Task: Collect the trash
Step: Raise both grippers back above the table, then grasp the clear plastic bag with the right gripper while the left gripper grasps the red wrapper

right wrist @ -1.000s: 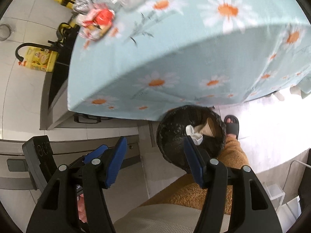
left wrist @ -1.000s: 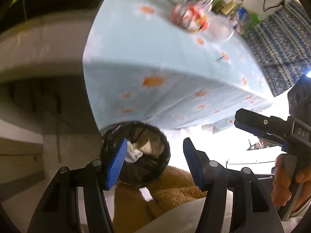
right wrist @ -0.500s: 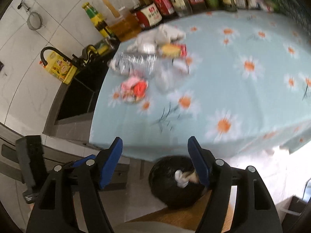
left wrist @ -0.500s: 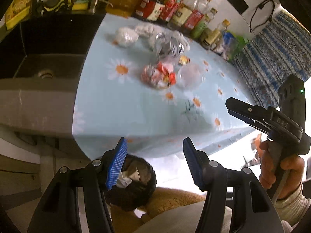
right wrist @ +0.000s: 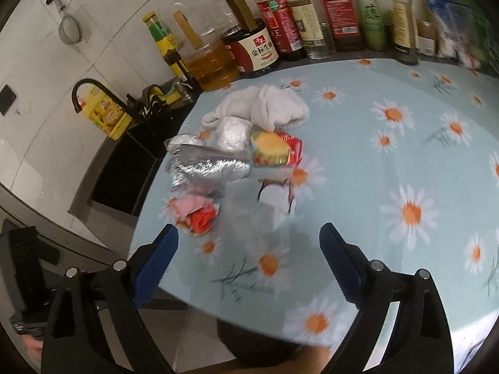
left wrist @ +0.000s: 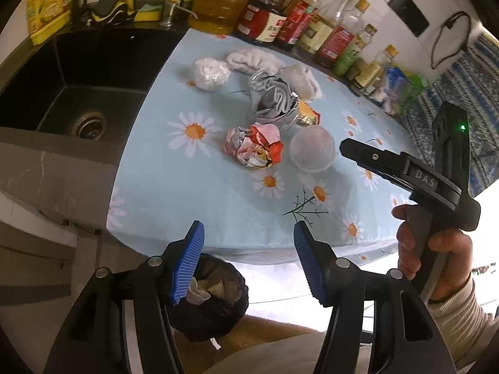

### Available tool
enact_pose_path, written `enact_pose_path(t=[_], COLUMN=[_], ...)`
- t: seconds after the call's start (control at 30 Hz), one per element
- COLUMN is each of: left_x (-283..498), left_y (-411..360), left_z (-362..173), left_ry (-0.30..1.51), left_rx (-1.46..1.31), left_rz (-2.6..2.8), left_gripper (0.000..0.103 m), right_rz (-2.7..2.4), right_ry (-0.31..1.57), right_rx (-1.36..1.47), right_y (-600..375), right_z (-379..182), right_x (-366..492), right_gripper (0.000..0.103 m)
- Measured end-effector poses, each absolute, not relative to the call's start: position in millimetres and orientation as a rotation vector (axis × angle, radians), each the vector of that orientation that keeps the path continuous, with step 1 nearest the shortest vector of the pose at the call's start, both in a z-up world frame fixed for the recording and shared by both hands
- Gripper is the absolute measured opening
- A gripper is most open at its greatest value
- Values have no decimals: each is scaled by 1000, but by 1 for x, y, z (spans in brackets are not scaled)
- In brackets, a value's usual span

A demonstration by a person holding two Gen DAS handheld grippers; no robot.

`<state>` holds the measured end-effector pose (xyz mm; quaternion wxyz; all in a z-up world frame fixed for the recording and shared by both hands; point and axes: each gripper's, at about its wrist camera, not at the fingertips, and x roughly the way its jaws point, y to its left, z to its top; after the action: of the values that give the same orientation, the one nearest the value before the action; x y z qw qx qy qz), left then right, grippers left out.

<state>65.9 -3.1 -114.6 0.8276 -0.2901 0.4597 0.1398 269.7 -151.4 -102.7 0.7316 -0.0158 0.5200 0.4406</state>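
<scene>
1. My left claw (left wrist: 248,260) stood wide, its blue pads (left wrist: 188,261) apart with nothing between them, held off the near edge of the daisy cloth (left wrist: 193,187).
2. Straight ahead of it on the cloth lay the trash: a crumpled red wrapper (left wrist: 254,149), and touching its right side a clear cup (left wrist: 312,152) lying on its side.
3. Beyond those sat a silver foil bag (left wrist: 274,103), a small yellow packet (left wrist: 308,114) just right of it, a white wad (left wrist: 210,73) to the far left, and white cloths (left wrist: 254,60) at the back.
4. Below my left claw, under the table edge, the black bin (left wrist: 215,305) showed paper inside, partly hidden by the left pad.
5. My right claw (right wrist: 248,260) was also wide and held nothing; in the left view it hung right of the cup.
6. From the right claw, the red wrapper (right wrist: 196,213) lay just ahead and left, the foil bag (right wrist: 207,166) beyond it, the yellow packet (right wrist: 276,148) farther on; the cup was too blurred to place.
7. Bottles (right wrist: 280,28) lined the far wall, and the sink (left wrist: 81,93) lay left.
</scene>
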Motion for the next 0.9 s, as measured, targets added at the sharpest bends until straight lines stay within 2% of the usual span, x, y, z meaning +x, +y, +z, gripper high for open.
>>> enact_pose_path(t=[0.47, 0.53, 0.67, 0.73, 0.9], left_x=[81, 84, 89, 93, 106], left_y=[-14, -15, -20, -23, -28], left_z=[-123, -123, -117, -115, -113], left_ry=[1042, 1043, 1043, 1049, 1064], left_rx=[-648, -652, -638, -630, -594], left_rz=[443, 458, 477, 480, 485], left_gripper=[58, 58, 58, 58, 58], right_rz=[1134, 1144, 1168, 1176, 1203], right_ry=[1144, 1140, 1143, 1138, 1124], right_rx=[-118, -136, -152, -178, -182], right_y=[-113, -109, -104, -101, -103], right_z=[-142, -145, -152, -155, -156], right_x=[297, 299, 301, 300, 301], right_gripper=[90, 82, 82, 70, 67])
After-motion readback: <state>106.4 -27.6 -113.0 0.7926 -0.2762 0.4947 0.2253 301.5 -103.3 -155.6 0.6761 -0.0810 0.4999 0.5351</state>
